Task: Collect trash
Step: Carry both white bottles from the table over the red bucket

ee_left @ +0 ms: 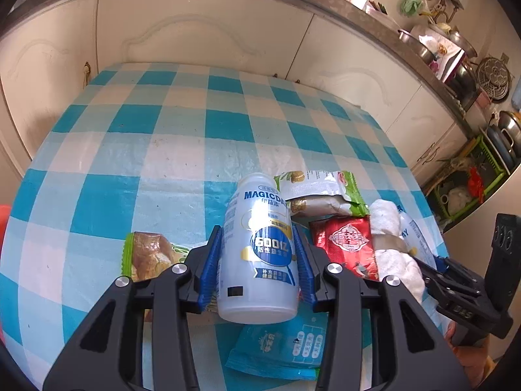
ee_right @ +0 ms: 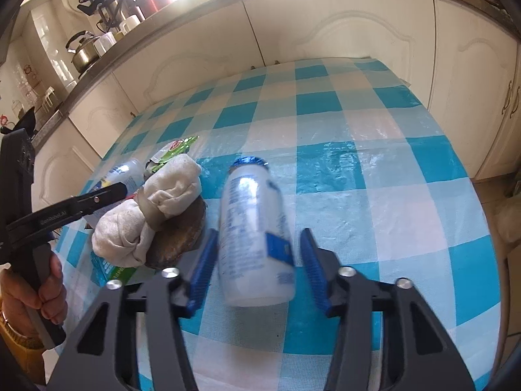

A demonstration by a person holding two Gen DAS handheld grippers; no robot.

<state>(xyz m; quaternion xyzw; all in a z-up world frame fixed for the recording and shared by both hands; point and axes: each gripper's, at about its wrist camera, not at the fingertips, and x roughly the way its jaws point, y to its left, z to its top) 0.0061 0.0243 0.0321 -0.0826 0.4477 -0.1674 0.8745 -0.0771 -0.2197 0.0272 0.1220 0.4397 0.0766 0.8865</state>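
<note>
Right now each hand has a white bottle lying lengthwise between its tongs: the left tongs (ee_left: 257,257) clamp the labelled bottle (ee_left: 259,254) above the counter (ee_left: 130,150), while the right tongs (ee_right: 257,267) stand just clear of the blue-capped bottle (ee_right: 254,231). Only the left view shows the wrappers (ee_left: 348,247) underneath; the right shows a knotted rag (ee_right: 146,215) beside it
</note>
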